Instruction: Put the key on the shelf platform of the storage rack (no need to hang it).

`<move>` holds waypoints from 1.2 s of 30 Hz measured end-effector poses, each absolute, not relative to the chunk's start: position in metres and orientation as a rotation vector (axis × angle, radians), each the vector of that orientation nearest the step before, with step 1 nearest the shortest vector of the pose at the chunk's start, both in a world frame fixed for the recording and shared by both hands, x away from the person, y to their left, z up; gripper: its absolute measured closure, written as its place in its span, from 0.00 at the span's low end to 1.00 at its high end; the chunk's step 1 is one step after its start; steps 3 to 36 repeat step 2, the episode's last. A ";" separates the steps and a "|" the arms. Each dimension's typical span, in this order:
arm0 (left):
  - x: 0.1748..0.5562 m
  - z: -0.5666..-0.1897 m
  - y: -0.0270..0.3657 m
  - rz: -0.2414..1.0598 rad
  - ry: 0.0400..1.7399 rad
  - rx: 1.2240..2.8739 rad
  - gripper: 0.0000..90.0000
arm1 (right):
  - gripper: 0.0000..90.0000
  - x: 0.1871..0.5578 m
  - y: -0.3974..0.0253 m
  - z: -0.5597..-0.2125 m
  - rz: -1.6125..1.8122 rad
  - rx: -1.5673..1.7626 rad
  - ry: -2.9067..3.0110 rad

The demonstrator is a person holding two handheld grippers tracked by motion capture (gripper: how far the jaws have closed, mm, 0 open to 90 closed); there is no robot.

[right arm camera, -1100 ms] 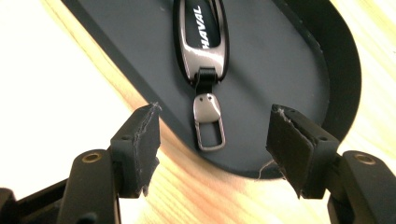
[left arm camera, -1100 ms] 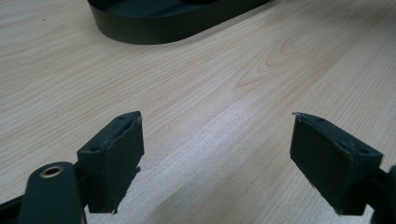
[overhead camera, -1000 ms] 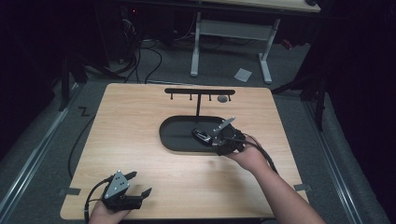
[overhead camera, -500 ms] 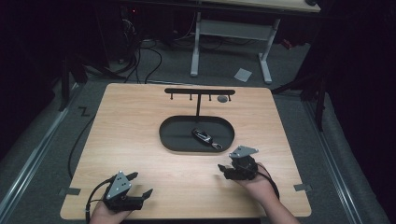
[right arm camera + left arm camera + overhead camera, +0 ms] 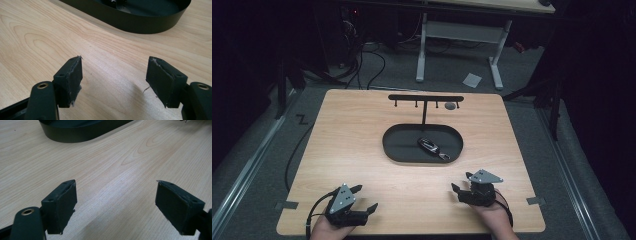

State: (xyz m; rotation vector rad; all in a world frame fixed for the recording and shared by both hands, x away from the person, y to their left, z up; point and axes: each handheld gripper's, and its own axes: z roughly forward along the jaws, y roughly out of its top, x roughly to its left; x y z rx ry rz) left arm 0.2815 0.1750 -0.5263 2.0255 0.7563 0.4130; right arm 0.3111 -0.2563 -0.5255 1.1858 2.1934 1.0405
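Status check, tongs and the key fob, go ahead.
Left tongs open, empty. Right tongs open, empty, near table edge. Key fob lying in black tray. Nothing in between.

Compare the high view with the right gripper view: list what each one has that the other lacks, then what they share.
High view alone: the key fob lying whole in the tray, the hook rack standing behind it, the left gripper, both hands, the floor and a desk frame beyond the table.
Right gripper view alone: the right gripper's pads close up, frayed at the edges, jaws wide apart with nothing between.
Shared: the black oval tray and the wooden table.
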 end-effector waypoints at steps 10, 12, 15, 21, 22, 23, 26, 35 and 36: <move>0.282 -0.527 0.176 0.411 0.759 2.024 0.20 | 0.32 0.312 -0.256 -0.525 1.040 1.197 2.190; 0.282 -0.527 0.176 0.411 0.759 2.024 0.20 | 0.32 0.312 -0.256 -0.525 1.040 1.197 2.190; 0.282 -0.527 0.176 0.411 0.759 2.024 0.20 | 0.32 0.312 -0.256 -0.525 1.040 1.197 2.190; 0.282 -0.527 0.176 0.411 0.759 2.024 0.20 | 0.32 0.312 -0.256 -0.525 1.040 1.197 2.190; 0.282 -0.527 0.176 0.411 0.759 2.024 0.20 | 0.32 0.312 -0.256 -0.525 1.040 1.197 2.190; 0.282 -0.527 0.176 0.411 0.759 2.024 0.20 | 0.32 0.312 -0.256 -0.525 1.040 1.197 2.190; 0.282 -0.527 0.176 0.411 0.759 2.024 0.20 | 0.32 0.312 -0.256 -0.525 1.040 1.197 2.190; 0.282 -0.527 0.176 0.411 0.759 2.024 0.20 | 0.32 0.312 -0.256 -0.525 1.040 1.197 2.190; 0.282 -0.527 0.176 0.411 0.759 2.024 0.20 | 0.32 0.312 -0.256 -0.525 1.040 1.197 2.190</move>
